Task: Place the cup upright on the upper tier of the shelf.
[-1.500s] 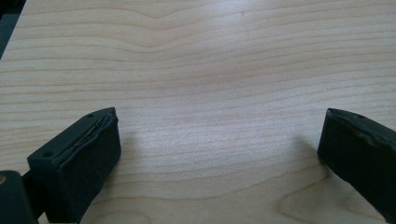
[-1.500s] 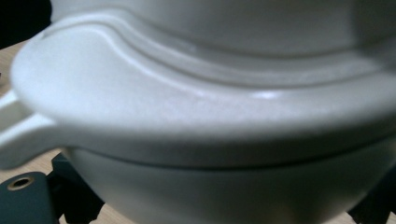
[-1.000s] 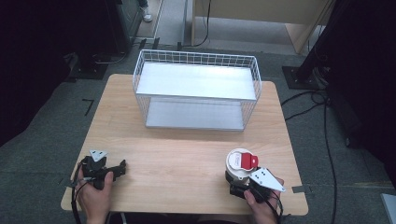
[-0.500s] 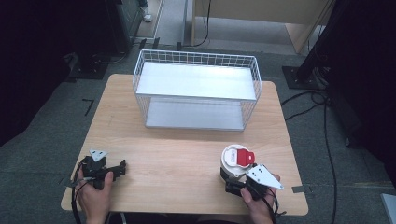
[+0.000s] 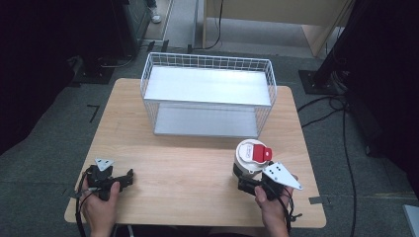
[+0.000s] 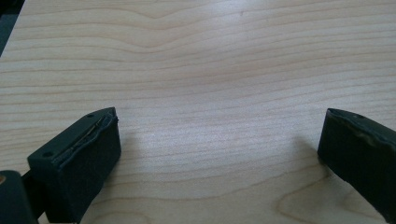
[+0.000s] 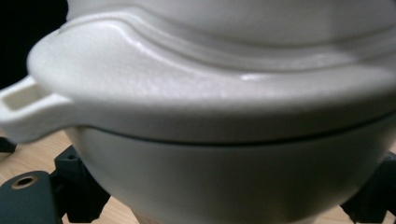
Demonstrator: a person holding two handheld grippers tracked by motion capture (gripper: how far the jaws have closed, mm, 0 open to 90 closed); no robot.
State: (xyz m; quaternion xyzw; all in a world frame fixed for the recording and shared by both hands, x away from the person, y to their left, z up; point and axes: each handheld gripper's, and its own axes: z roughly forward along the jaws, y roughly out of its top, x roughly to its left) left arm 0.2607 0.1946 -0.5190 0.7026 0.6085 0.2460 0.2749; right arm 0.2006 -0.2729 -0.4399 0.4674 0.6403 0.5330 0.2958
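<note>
The white container has shifted slightly farther in the right gripper, fingers clamped around its body, short of the wire rack; left gripper idles, fingers spread.

My right tongs sit behind the white jar in the high view — the jaw tips are hidden by its body. In the right gripper view the jar runs off every edge, its base unseen. My left tongs are cut off at the bottom — the right jaw also at the side.
</note>
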